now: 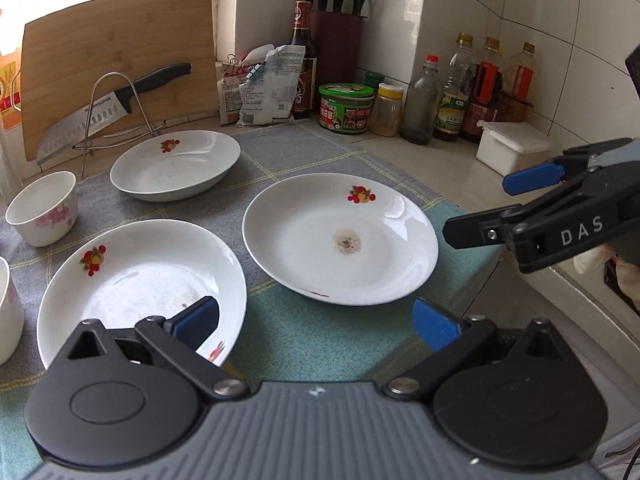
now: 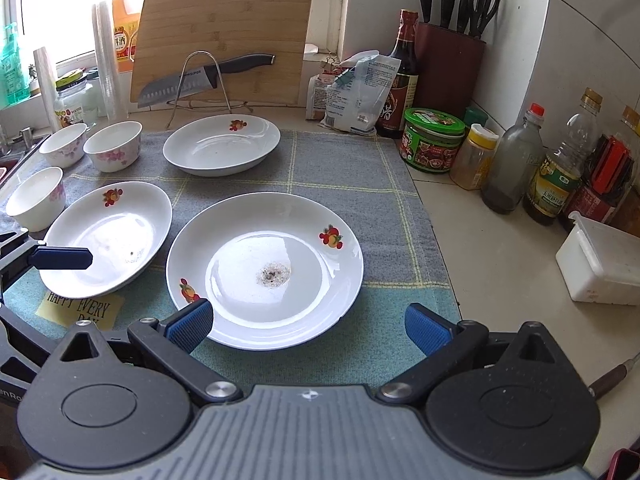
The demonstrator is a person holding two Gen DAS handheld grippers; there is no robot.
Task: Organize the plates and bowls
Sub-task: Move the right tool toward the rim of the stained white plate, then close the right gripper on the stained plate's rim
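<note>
Three white plates with fruit prints lie on a checked cloth (image 2: 344, 168). The near right plate (image 1: 340, 236) (image 2: 264, 268) has a brown stain in its middle. The near left plate (image 1: 140, 292) (image 2: 108, 236) lies beside it, and the far plate (image 1: 176, 164) (image 2: 222, 144) lies behind. Three small white bowls with pink flowers (image 2: 114, 144) (image 2: 64, 144) (image 2: 36, 196) stand at the left; one shows in the left wrist view (image 1: 42, 208). My left gripper (image 1: 316, 326) is open and empty between the two near plates. My right gripper (image 2: 308, 326) is open and empty over the stained plate's near rim.
A bamboo cutting board (image 2: 224, 36) and a knife on a wire stand (image 2: 200, 80) are at the back. Bottles and jars (image 2: 556, 176), a knife block (image 2: 448, 64), snack bags (image 2: 356, 92) and a white box (image 2: 604, 264) line the right counter. A sink edge (image 2: 16, 152) is far left.
</note>
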